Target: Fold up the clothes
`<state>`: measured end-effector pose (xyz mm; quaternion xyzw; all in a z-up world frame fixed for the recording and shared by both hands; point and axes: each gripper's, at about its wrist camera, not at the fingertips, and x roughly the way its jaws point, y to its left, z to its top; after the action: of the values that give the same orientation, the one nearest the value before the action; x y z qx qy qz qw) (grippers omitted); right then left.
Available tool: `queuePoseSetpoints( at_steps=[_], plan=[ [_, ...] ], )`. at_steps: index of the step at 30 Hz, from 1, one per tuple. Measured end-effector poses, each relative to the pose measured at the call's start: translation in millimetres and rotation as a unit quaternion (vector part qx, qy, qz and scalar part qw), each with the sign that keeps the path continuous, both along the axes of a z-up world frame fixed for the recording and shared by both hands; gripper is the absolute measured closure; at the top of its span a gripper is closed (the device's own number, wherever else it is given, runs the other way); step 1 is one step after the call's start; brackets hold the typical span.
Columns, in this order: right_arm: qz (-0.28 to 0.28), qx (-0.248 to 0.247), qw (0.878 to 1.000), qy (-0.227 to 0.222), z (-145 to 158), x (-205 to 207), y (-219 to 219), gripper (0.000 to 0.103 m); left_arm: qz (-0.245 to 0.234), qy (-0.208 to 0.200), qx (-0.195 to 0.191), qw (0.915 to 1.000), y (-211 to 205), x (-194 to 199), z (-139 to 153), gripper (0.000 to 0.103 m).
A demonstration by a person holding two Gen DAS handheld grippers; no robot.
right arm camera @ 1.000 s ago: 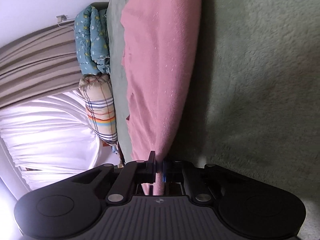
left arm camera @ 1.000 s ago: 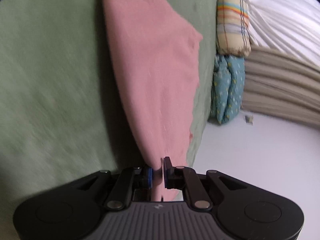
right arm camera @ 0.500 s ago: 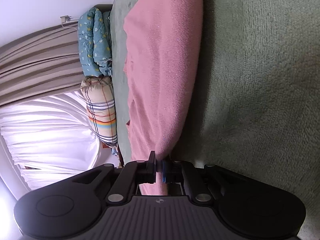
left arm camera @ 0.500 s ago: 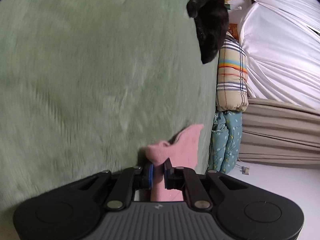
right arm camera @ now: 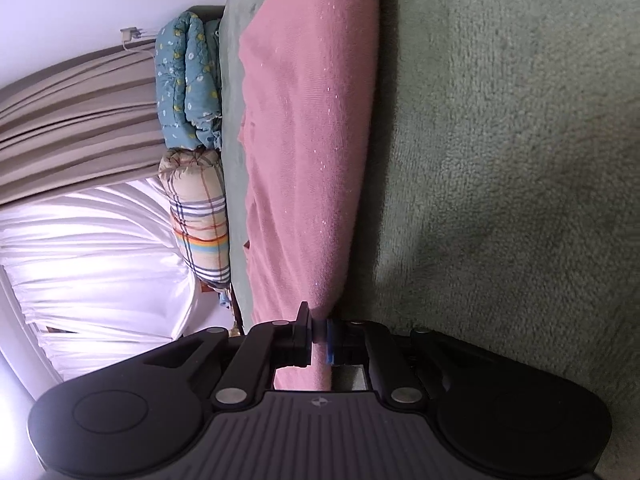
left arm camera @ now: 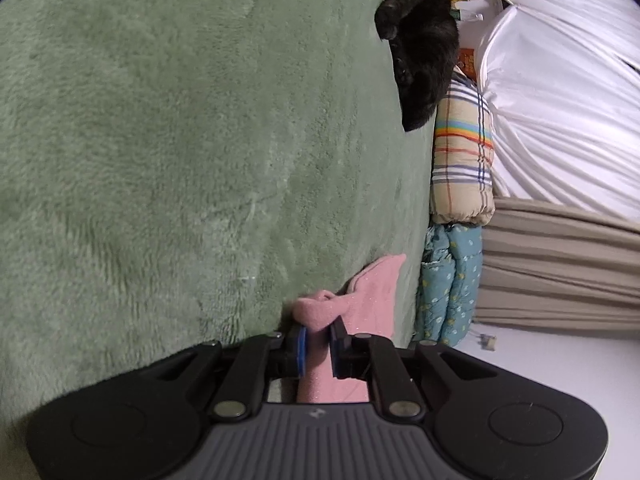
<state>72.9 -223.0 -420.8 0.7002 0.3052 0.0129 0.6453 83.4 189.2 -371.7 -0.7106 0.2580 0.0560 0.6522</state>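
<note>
Left gripper (left arm camera: pixel 318 350), at the bottom centre of the left wrist view, is clamped on a bunched fold of pink cloth (left arm camera: pixel 360 300); the fabric fills the narrow gap between its pads and pokes out above them toward the lower middle of the frame. A green fleece blanket (left arm camera: pixel 180 140) covers the left and centre. At the upper right of centre a black furry shape (left arm camera: pixel 428 40) lies at the blanket's edge. Down the right side are a plaid pillow (left arm camera: pixel 462 160), a blue flowered quilt (left arm camera: pixel 450 280), white curtains (left arm camera: pixel 560 100) and beige curtains (left arm camera: pixel 560 272).

Right gripper (right arm camera: pixel 319 338), bottom centre of the right wrist view, pinches the pink cloth's (right arm camera: pixel 308 140) edge, jaws nearly together on it. The cloth runs as a broad band up the middle of the frame, lying on the green fleece blanket (right arm camera: pixel 520 160), which fills the right. At the left are the blue flowered quilt (right arm camera: pixel 188 80), plaid pillow (right arm camera: pixel 198 208), beige curtains (right arm camera: pixel 80 120) and white curtains (right arm camera: pixel 100 260).
</note>
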Motion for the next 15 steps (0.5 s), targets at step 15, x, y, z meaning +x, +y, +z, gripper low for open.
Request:
queuePoseSetpoints(
  at_steps=[15],
  plan=[
    [0.337, -0.227, 0.906, -0.121, 108, 30, 73, 0.075, -0.069, -0.088, 0.024, 0.9934, -3, 14, 32, 0.095]
  ],
)
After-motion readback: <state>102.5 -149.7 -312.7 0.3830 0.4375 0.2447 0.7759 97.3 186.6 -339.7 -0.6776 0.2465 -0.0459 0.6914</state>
